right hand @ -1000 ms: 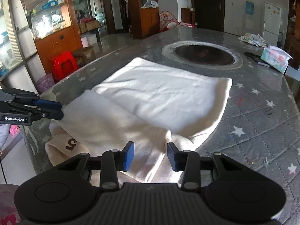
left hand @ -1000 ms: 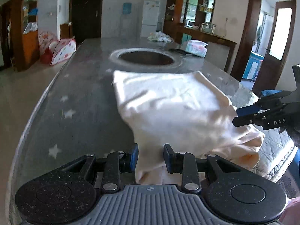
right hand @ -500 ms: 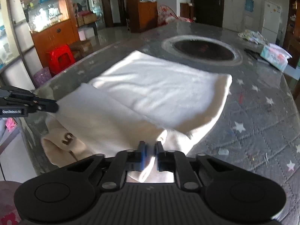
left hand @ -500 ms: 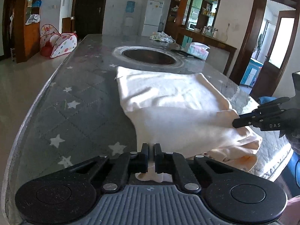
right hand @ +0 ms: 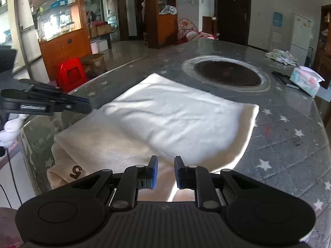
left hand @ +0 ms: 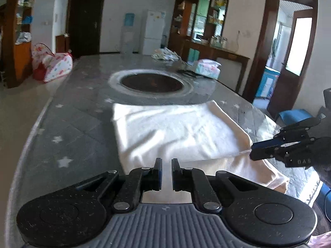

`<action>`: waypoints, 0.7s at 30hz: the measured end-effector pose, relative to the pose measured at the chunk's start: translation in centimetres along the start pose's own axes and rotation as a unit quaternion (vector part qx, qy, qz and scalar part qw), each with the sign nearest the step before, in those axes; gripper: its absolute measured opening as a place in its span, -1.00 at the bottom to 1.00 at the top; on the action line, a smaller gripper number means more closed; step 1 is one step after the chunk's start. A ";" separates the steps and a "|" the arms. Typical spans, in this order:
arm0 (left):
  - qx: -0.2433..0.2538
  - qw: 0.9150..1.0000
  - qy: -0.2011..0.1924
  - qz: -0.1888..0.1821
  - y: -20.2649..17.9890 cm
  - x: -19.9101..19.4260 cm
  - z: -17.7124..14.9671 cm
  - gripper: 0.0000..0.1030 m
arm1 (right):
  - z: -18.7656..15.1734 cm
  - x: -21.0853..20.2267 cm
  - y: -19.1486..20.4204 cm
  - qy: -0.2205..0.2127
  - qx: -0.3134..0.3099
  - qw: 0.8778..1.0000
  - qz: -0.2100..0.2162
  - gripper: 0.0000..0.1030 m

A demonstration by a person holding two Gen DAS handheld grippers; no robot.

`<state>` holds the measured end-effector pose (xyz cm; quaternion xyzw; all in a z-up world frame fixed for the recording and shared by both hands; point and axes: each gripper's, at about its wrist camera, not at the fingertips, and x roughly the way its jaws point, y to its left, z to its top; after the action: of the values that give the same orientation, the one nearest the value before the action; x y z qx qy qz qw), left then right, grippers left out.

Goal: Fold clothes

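Note:
A cream garment [left hand: 178,132] lies folded on the grey star-patterned table [left hand: 68,128]; its near part hangs over the table's front edge. It also shows in the right wrist view [right hand: 169,117], with a brown "5" mark [right hand: 76,170] near the edge. My left gripper [left hand: 166,166] is slightly open, with the cloth's near left edge between its fingers. My right gripper [right hand: 166,167] is slightly open over the cloth's near right edge. Each gripper also shows from the side in the other's view: the right one [left hand: 254,146], the left one [right hand: 88,106].
A round dark recess [left hand: 152,82] sits in the table beyond the garment. A tissue pack [right hand: 306,80], a dark flat item [right hand: 284,79] and a crumpled cloth [right hand: 281,55] lie at the far right. A red stool [right hand: 71,74] stands on the floor left.
Both grippers closed on the garment's near edge, carried it forward over the table, and have now partly opened again. The top layer now lies further onto the garment.

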<state>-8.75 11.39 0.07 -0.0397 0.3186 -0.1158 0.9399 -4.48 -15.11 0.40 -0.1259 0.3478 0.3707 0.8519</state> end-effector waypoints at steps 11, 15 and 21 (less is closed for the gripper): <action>0.017 1.000 0.020 0.006 0.0 0.4 -1.5 -0.77 | -1.1 -1.0 0.8 0.017 -0.029 0.999 0.015 -0.68; 0.045 0.999 0.022 0.000 -0.9 -0.6 -2.3 -0.64 | -2.2 -1.0 1.7 0.034 -0.048 0.998 0.029 -0.68; 0.086 0.996 0.023 -0.008 -2.2 -2.3 -3.4 -0.63 | -2.4 -1.6 2.2 0.031 -0.054 0.998 0.027 -0.64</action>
<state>-13.00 9.81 -1.00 0.0419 0.3289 -0.1511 0.9313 -8.11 -15.61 -0.16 -0.1732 0.3566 0.4075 0.8227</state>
